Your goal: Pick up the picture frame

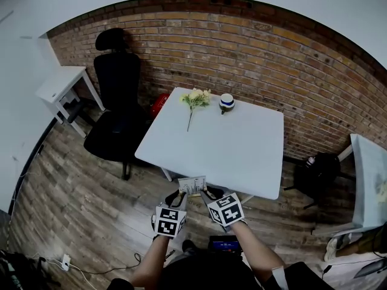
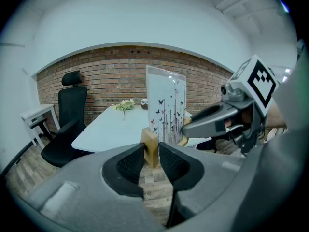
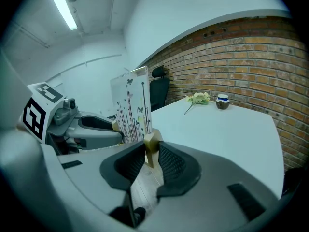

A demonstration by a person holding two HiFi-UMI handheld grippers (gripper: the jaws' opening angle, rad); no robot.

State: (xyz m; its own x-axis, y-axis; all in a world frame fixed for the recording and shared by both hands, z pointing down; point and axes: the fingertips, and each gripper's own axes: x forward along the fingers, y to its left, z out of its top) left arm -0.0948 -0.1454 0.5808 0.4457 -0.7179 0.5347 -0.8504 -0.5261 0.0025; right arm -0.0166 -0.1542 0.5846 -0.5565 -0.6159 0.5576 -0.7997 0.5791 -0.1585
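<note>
Head view first: both claws meet at the near edge of the white tabletop. The picture frame is a small pale strip between them, too foreshortened to read. The left claw comes in from one side, the right claw from the other.

The left gripper view has the detail the head view lacks. Its jaws are clamped on a wooden foot at the frame's lower corner, parted only by the width of that block. The clear panel stands upright above it, printed with butterflies and thin stems. Floor planks show beneath the foot, so the frame hangs in the air just off the tabletop's edge, touching nothing but the two claws. The right claw reaches in from the right of this view, gripping the far corner.

The right gripper view mirrors it: those jaws are pressed on the other wooden foot, the panel rises to the left, and the left claw is beyond it. This view alone catches a ceiling light strip.

Only the head view lays out the room: flowers and a small cup at the tabletop's far side, a black office chair to the left and a brick wall behind.
</note>
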